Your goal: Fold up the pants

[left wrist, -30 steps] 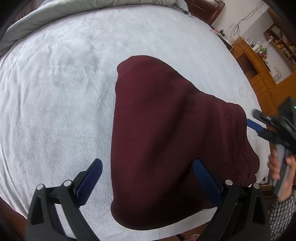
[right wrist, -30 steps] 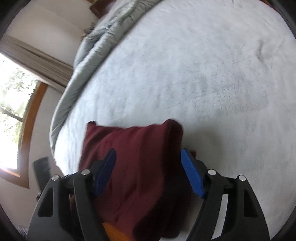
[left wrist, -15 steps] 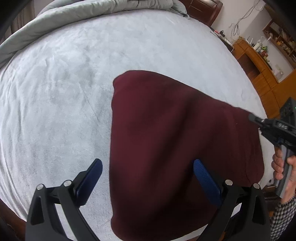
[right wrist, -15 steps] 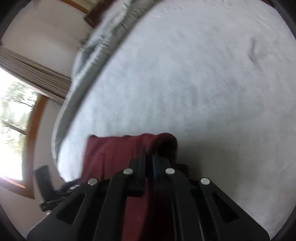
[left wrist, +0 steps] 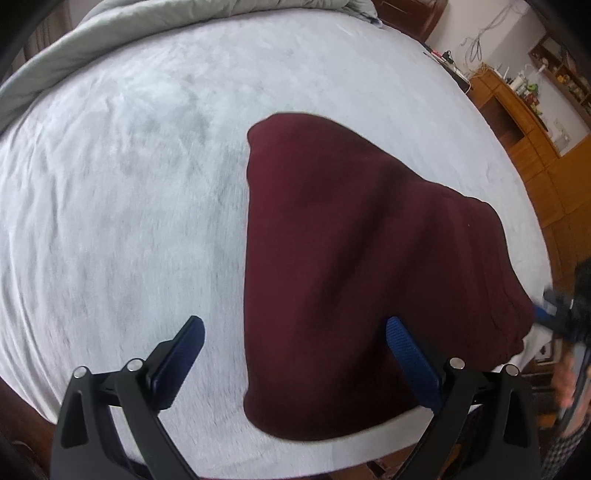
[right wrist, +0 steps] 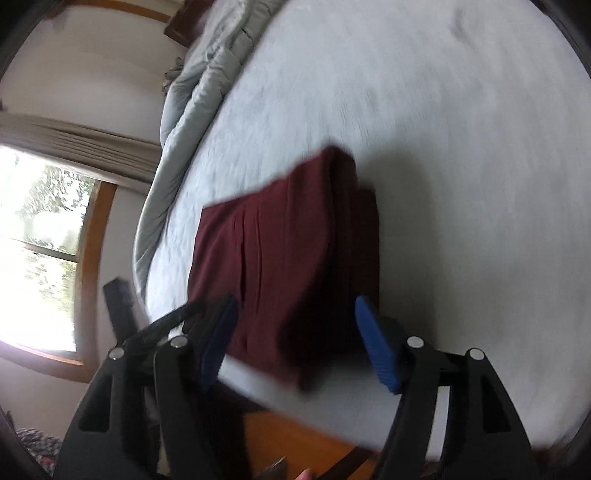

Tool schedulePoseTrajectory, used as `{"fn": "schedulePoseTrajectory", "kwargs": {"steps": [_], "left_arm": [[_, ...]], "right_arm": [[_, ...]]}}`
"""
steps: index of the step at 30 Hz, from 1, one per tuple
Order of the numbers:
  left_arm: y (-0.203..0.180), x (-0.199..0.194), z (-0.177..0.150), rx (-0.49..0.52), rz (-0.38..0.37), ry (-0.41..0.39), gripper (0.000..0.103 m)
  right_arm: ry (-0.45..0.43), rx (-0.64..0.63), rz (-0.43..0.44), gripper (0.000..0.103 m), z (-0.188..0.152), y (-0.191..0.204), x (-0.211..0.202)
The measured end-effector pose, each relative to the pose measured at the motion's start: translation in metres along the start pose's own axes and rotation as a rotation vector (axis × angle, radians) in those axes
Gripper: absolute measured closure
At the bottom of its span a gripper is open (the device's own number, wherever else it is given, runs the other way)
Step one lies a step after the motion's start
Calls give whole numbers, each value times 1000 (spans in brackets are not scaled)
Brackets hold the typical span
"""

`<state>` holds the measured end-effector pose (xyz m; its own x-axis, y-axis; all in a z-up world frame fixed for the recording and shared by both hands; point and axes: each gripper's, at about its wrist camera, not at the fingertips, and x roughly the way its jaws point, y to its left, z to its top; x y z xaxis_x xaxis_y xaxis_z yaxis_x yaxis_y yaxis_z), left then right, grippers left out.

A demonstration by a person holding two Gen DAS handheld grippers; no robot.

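Lying folded near the bed's (left wrist: 110, 184) front edge, the maroon pants (left wrist: 351, 258) run lengthwise away from both grippers; left gripper (left wrist: 295, 350) gapes over the near hem, right gripper (right wrist: 295, 332), fingers apart, seems closer through the blur

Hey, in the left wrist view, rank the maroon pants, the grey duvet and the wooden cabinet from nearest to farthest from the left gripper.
1. Maroon pants: right at the left gripper, partly between its open jaws.
2. Wooden cabinet: far right, beyond the bed's edge.
3. Grey duvet: bunched along the bed's far end, top.
Cabinet and duvet are close to call.
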<state>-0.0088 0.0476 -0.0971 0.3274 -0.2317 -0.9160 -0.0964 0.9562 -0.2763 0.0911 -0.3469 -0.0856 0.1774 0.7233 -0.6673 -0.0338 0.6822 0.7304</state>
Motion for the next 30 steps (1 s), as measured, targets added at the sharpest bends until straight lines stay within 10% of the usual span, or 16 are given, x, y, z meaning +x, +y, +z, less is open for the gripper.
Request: {"fn": "schedulePoseTrajectory", "kwargs": {"steps": [8, 13, 23, 30], "left_arm": [[4, 2, -13, -39, -25, 11, 4], [-4, 7, -7, -33, -33, 22, 4], [7, 10, -1, -54, -104, 53, 4], [35, 38, 1, -197, -316, 177, 10]], "right_arm": [[53, 108, 117, 37, -22, -5, 18], [67, 87, 82, 80, -22, -4, 18], [35, 50, -27, 83, -24, -10, 5], [15, 34, -12, 81, -25, -10, 7]]}}
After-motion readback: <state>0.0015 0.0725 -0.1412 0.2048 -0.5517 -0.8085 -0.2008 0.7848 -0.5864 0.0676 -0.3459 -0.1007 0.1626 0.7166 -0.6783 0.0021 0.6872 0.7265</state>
